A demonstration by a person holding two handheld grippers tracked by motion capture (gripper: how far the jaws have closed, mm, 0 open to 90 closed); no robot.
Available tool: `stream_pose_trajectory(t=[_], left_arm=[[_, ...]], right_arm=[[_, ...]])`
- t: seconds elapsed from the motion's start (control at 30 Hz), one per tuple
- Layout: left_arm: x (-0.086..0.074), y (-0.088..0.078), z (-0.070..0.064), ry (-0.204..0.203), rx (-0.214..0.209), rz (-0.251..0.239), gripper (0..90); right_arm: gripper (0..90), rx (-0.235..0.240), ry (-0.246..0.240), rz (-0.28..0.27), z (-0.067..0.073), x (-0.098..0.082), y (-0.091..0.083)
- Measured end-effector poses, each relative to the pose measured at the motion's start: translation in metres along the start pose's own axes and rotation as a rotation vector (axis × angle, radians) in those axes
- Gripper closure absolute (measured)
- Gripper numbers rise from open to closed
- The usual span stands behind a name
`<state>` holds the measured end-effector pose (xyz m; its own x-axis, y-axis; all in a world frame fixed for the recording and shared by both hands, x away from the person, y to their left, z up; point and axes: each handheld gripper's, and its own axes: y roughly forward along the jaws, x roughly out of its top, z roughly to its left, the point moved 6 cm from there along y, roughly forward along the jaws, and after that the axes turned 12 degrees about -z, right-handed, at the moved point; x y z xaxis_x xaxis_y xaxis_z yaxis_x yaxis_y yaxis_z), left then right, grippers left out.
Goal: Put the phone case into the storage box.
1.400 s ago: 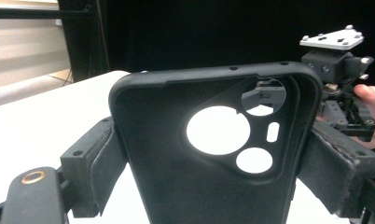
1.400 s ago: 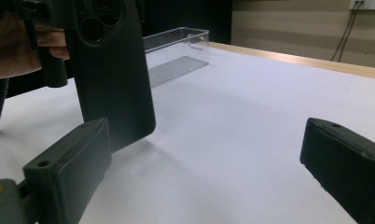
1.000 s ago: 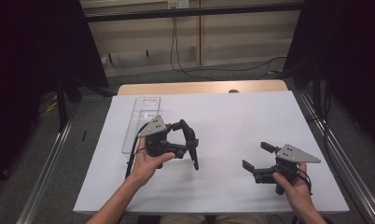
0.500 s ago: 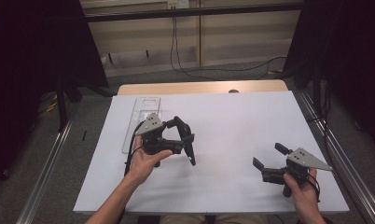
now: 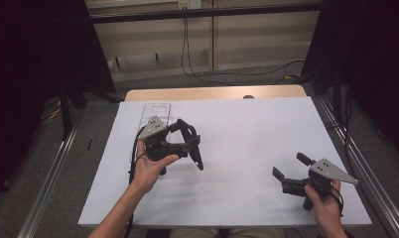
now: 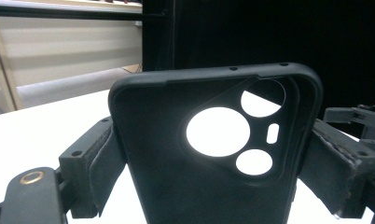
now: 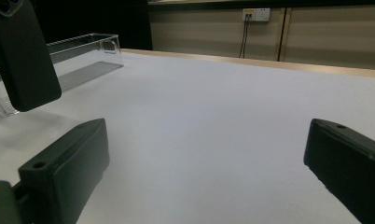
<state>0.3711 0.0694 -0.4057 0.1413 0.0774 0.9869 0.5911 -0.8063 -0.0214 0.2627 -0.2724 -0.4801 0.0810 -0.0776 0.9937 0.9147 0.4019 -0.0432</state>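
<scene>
From the high view, the left claw point(image 5: 193, 144) grips a black phone case point(image 5: 192, 145) above the white worktop point(image 5: 247, 129), in front of a clear tray point(image 5: 155, 111); the right claw point(image 5: 291, 169) hovers spread and empty near the worktop's right edge. In the left gripper view the case point(image 6: 213, 149) stands upright, clamped between both jaws. The right gripper view shows its jaws wide apart, the case point(image 7: 24, 60) hanging at far left before the tray point(image 7: 83, 58).

Phone case point(image 6: 195, 154) btm cut off by frame edge in left gripper view; top cropped in right gripper view.
</scene>
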Motion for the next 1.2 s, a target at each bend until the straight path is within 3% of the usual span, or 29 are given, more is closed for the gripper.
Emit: stream_pose_trajectory(t=[0.23,0.4,0.5,0.53,0.67,0.7,0.77,1.2], left_arm=[[0.007,-0.002,0.007,-0.013,0.014,-0.008,14.1],[0.012,-0.002,0.011,-0.005,0.017,-0.005,14.1],[0.018,-0.004,0.015,0.022,0.034,0.007,14.1],[0.02,-0.003,0.015,0.005,0.025,-0.01,14.1],[0.027,-0.003,0.019,0.013,0.04,-0.014,14.1],[0.028,-0.004,0.021,0.024,0.05,0.001,14.1],[0.032,-0.003,0.022,0.012,0.052,-0.022,14.1],[0.046,-0.012,0.04,0.025,0.115,-0.032,14.1]], right_arm=[[0.0,0.001,-0.002,-0.008,0.0,0.001,0.0],[0.0,-0.001,-0.003,-0.005,0.0,0.0,0.0],[0.0,-0.008,-0.013,-0.006,-0.001,0.0,0.0],[0.0,-0.006,-0.011,-0.008,-0.002,0.001,0.0],[0.0,-0.02,-0.002,-0.019,-0.004,0.002,-0.001],[0.0,-0.015,-0.005,-0.019,-0.004,0.002,-0.001],[0.0,-0.014,-0.012,-0.018,-0.003,0.002,-0.001],[0.0,0.024,-0.031,-0.018,0.001,0.001,-0.002]])
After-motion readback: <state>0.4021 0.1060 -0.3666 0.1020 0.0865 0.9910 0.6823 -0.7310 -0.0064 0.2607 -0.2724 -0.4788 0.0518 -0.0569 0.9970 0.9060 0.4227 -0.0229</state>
